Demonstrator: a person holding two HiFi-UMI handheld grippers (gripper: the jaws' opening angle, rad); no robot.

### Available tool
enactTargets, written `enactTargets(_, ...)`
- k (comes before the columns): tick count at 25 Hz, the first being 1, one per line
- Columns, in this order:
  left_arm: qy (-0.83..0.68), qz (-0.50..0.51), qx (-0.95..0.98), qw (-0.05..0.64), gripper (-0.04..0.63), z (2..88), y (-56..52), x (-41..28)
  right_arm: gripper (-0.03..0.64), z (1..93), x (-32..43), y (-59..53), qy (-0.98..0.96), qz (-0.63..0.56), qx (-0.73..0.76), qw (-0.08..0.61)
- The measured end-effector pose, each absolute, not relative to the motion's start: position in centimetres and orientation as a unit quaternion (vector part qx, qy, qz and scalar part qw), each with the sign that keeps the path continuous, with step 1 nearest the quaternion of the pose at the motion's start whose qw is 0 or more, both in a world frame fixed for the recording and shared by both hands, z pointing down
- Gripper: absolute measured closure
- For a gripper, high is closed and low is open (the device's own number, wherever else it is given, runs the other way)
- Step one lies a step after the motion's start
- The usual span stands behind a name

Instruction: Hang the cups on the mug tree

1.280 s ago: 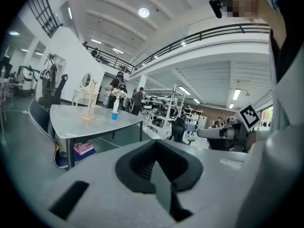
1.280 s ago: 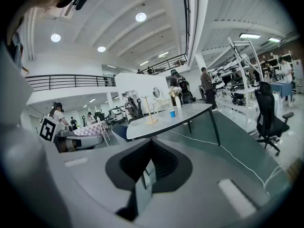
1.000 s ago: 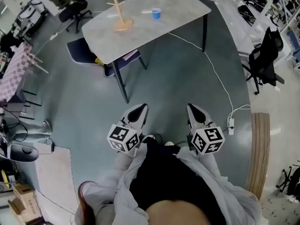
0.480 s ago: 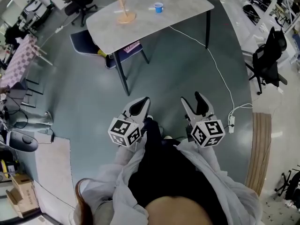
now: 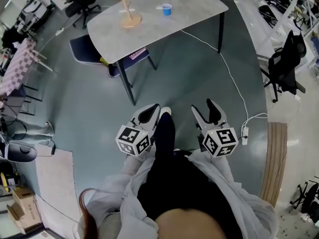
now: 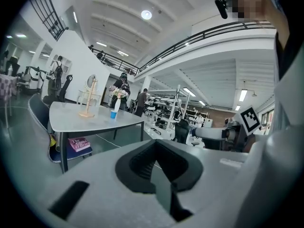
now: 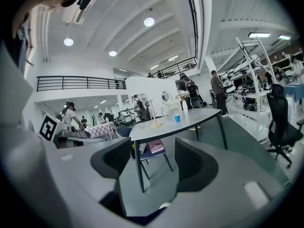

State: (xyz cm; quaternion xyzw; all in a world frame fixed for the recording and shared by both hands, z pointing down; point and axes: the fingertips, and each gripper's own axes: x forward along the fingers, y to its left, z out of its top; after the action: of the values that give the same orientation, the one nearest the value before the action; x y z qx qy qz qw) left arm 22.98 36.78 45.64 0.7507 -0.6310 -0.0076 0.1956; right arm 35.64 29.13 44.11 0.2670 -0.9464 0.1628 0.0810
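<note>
Standing well short of the table (image 5: 189,14), both grippers carried low at lower centre, nothing in reach: left gripper (image 5: 148,114) jaws together, empty; right gripper (image 5: 205,112) jaws just been opening, nothing btwn them. 1 blue cup (image 5: 166,9) sits near the mug tree (image 5: 125,11), top of frame.

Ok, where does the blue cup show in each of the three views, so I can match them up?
Head view: the blue cup stands near the top edge, on the grey table.
Left gripper view: the cup is small, left of centre, mid-height.
Right gripper view: the cup is small, just right of centre.
Shared landmark: the wooden mug tree, left of the cup in every view.
</note>
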Motion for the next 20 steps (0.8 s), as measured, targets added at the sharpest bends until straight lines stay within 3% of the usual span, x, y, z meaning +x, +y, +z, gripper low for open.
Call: enactTargets(20, -0.640, -0.020, 0.748, 0.174, 0.597, 42.8, 14.1, 3.2, 0.331, 41.6, 17.8, 6.7, -0.944, 0.146, 0.281, 0.086)
